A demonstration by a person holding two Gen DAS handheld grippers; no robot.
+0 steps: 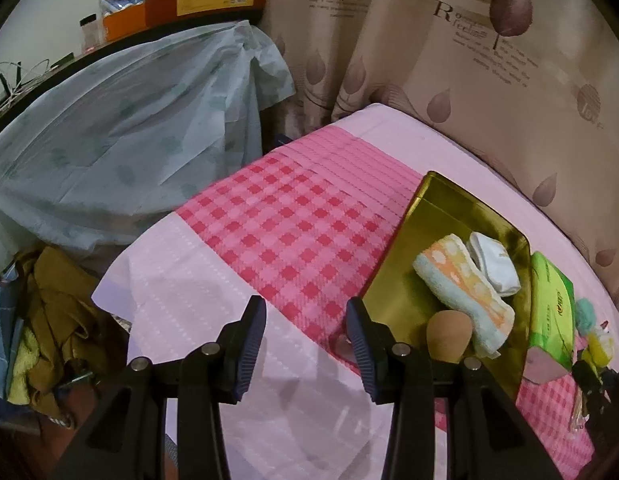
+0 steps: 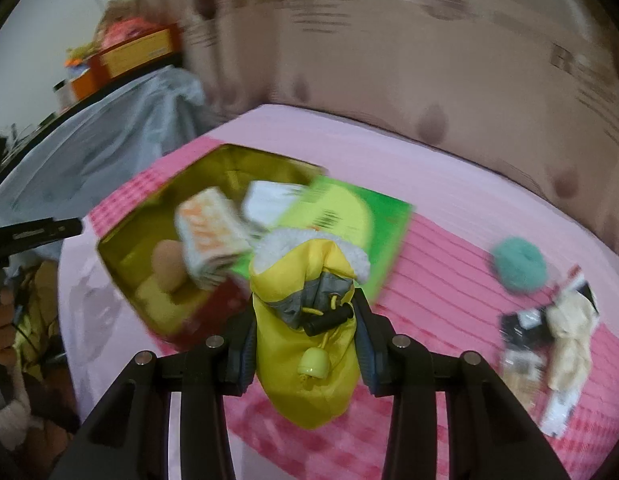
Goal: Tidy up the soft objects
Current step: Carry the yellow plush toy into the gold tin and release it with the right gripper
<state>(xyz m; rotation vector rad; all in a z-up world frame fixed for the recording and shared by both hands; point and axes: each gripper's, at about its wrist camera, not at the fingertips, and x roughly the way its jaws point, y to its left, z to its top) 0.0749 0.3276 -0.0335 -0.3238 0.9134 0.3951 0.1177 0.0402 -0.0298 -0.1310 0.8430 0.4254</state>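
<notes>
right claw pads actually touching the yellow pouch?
Touching. The right wrist view shows the right claw with both pads pressed against the sides of the yellow pouch, which hangs between them above the pink bedspread.

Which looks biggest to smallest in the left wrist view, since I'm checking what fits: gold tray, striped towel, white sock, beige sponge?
1. gold tray
2. striped towel
3. white sock and beige sponge: look alike in size; the sponge is partly hidden and nearer, so unranked.
</notes>
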